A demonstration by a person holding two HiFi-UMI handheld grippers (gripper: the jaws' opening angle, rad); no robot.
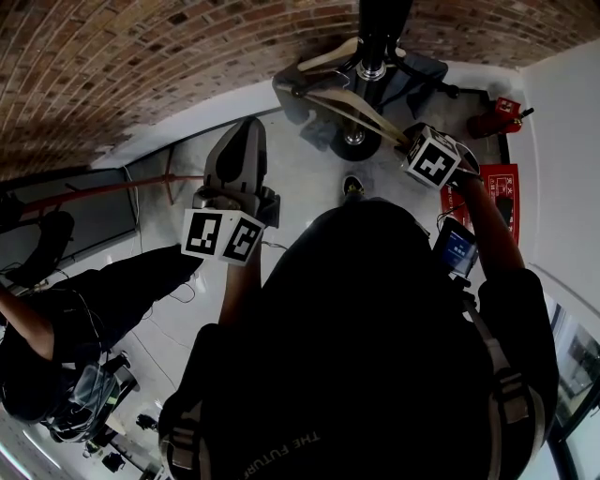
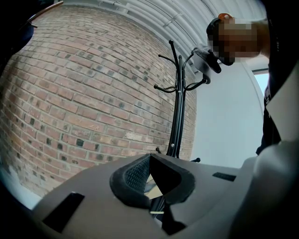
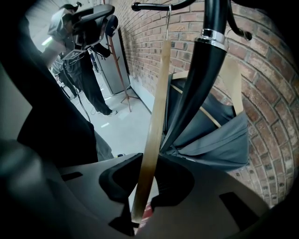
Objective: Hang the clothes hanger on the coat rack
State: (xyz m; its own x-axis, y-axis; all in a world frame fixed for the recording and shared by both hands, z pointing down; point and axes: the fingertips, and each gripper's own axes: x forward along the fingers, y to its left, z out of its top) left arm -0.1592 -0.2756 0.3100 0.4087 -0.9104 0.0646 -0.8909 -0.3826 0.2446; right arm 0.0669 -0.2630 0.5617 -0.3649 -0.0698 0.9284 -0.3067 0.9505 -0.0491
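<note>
Gripping the wooden clothes hanger [image 3: 156,116] near its lower end, the right tongs [image 3: 148,182] hold it mid-frame. Its wire hook seems already over an arm of the coat rack [image 3: 201,79] at top, so only letting go looks left. The left tongs [image 2: 149,175] are clenched on nothing.

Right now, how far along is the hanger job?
Done, it seems: the hanger has its hook over a rack arm. In hand: the right gripper clamps the hanger's wooden bar. Remaining: release and withdraw. The left gripper is shut and empty.
</note>
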